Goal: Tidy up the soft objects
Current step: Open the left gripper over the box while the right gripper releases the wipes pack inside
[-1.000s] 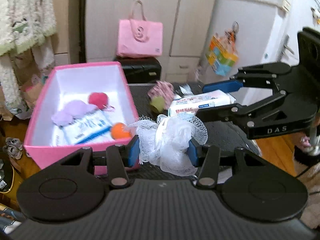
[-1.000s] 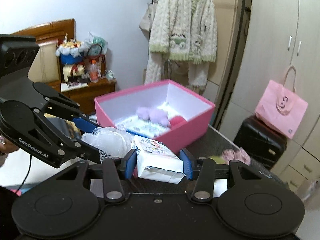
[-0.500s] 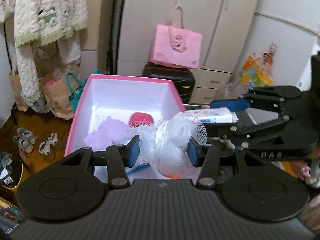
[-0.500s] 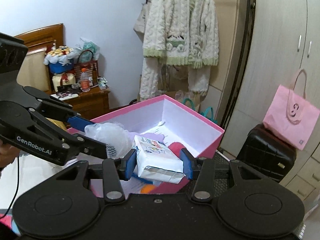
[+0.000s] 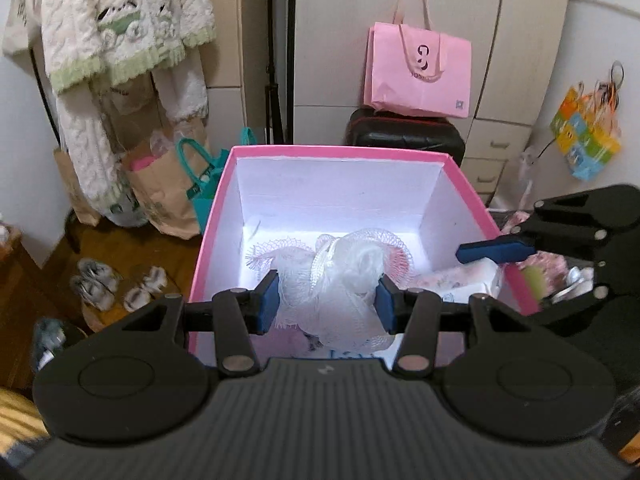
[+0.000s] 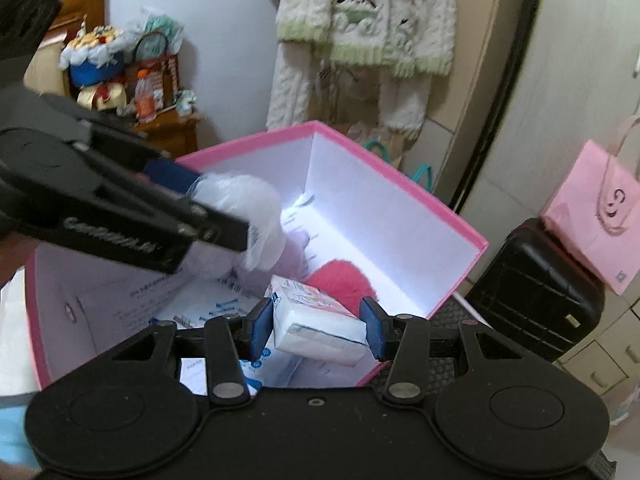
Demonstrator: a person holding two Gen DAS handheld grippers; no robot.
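- My left gripper is clamped on a white mesh bath pouf, its blue pads pressing both sides of the netting.
- I am holding that pouf over the open pink cardboard box with the white lining, above the box's near half.
- My right gripper is closed on a white soft pack of tissues with pink print, which sits tilted between the blue pads.
- The tissue pack hangs just inside the box's near right corner, above the things already in the box.
- In the right wrist view I see a fluffy red pom-pom on the box floor, a pale lilac plush piece beside it, and a flat white pack with blue print under them.
- A pink paper carrier bag stands on a black hard-shell suitcase behind the box.
- A cream knitted cardigan with green trim hangs at the left.
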